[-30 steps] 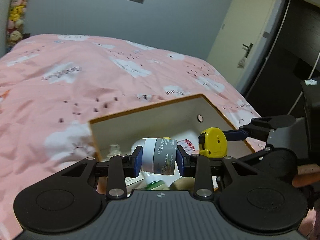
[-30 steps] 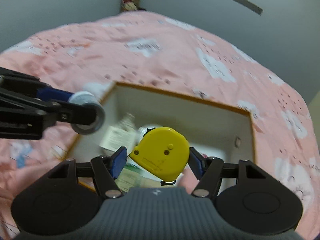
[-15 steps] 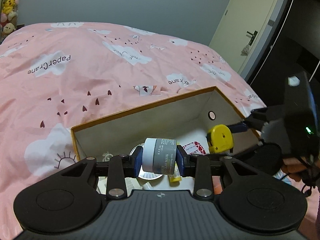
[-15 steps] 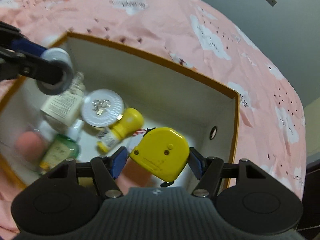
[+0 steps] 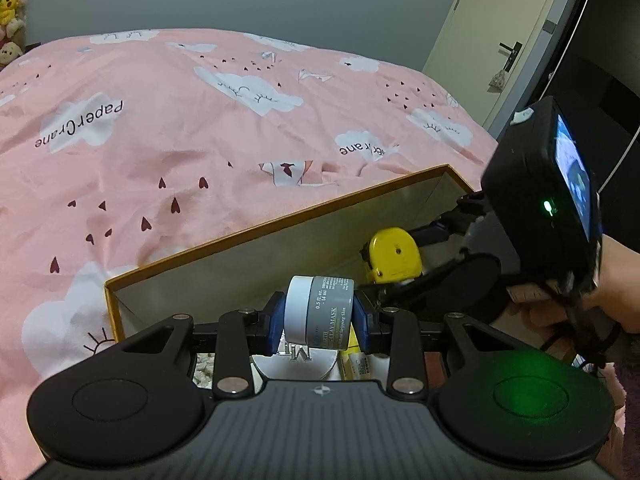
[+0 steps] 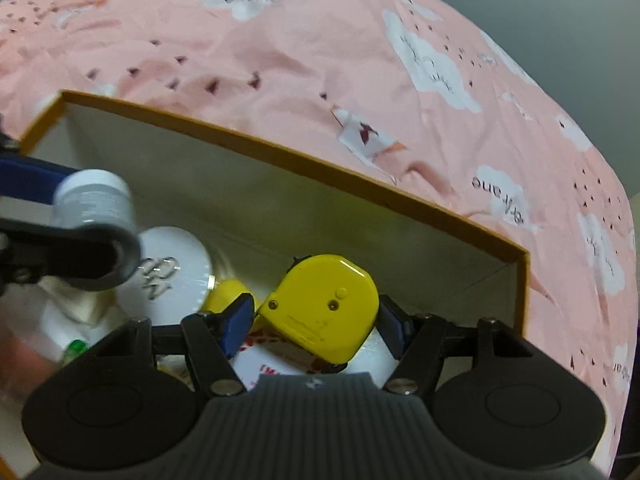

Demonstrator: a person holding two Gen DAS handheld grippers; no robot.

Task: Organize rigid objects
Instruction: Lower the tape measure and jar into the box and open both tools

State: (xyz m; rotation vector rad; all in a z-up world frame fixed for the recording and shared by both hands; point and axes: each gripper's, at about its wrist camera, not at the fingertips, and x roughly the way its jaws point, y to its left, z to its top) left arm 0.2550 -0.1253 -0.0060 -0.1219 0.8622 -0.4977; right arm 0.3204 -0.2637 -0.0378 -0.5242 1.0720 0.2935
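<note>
Below, we see the left gripper [image 5: 319, 317] clamping a jar [image 5: 320, 312], the right gripper [image 6: 318, 318] gripping a tape measure [image 6: 320, 312]; the box [image 6: 280, 152] contents are blurred, perhaps bottles.

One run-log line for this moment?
left hand-held gripper: holds jar | right hand-held gripper: holds tape measure | both over box

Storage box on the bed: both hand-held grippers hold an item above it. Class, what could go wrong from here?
1. The yellow tape measure may drop onto the round silver lid and bottles lying below.
2. The left hand-held gripper and right hand-held gripper work close together over the box and might collide.
3. The small clay mask jar, gripped sideways, could roll out.
</note>
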